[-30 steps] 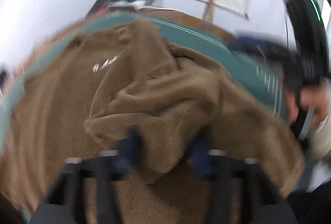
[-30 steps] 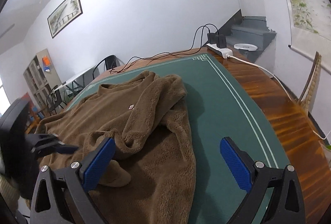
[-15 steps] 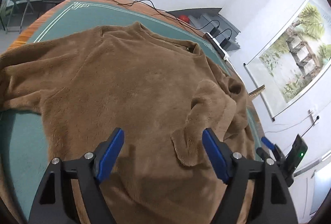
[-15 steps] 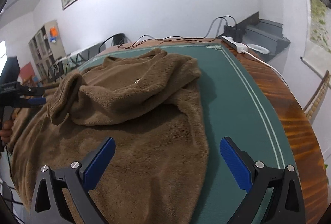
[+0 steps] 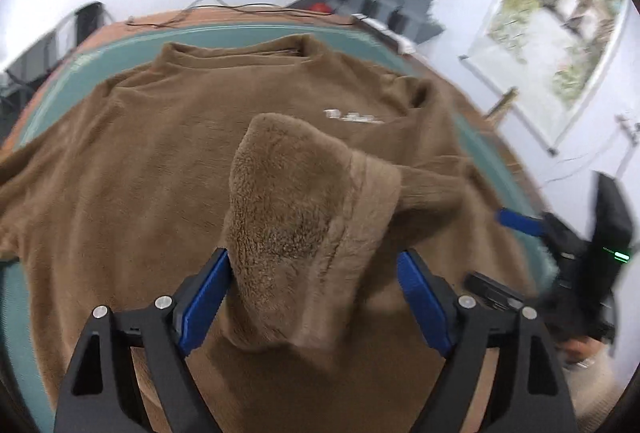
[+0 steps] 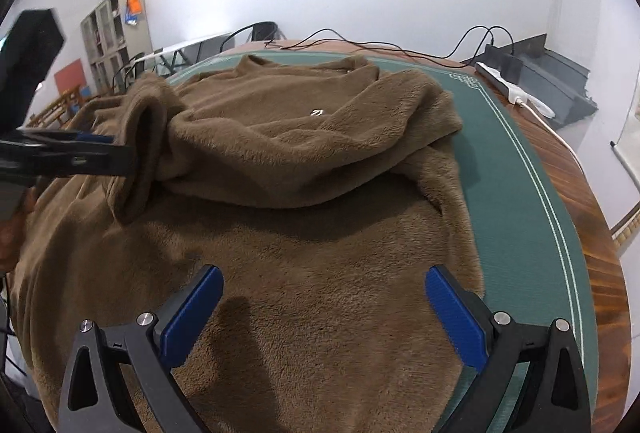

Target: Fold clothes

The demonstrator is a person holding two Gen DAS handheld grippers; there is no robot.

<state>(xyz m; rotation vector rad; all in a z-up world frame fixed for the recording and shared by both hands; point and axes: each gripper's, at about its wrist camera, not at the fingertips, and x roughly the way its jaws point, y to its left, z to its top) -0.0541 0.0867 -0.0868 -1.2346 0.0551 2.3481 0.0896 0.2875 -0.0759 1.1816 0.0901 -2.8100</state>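
Observation:
A brown fleece sweater (image 5: 160,161) lies spread on the green table mat (image 5: 48,101), collar at the far end. My left gripper (image 5: 316,285) is open, with the sleeve cuff (image 5: 304,201) standing up between its fingers. In the right wrist view the sweater (image 6: 320,253) fills the middle, its sleeve (image 6: 288,153) folded across the chest toward the left gripper (image 6: 108,153) at the left. My right gripper (image 6: 324,305) is open and empty above the sweater's lower part. It also shows in the left wrist view (image 5: 520,221), at the right.
A white power strip (image 6: 516,89) with cables lies on the wooden table edge (image 6: 568,169) at the far right. Chairs and a cabinet (image 6: 116,29) stand beyond the table's left side. A picture scroll (image 5: 548,17) hangs on the right wall.
The left gripper let go of the sleeve, pulled away, then came back around the raised cuff. The sleeve now lies folded across the chest. The right gripper moved in over the sweater.

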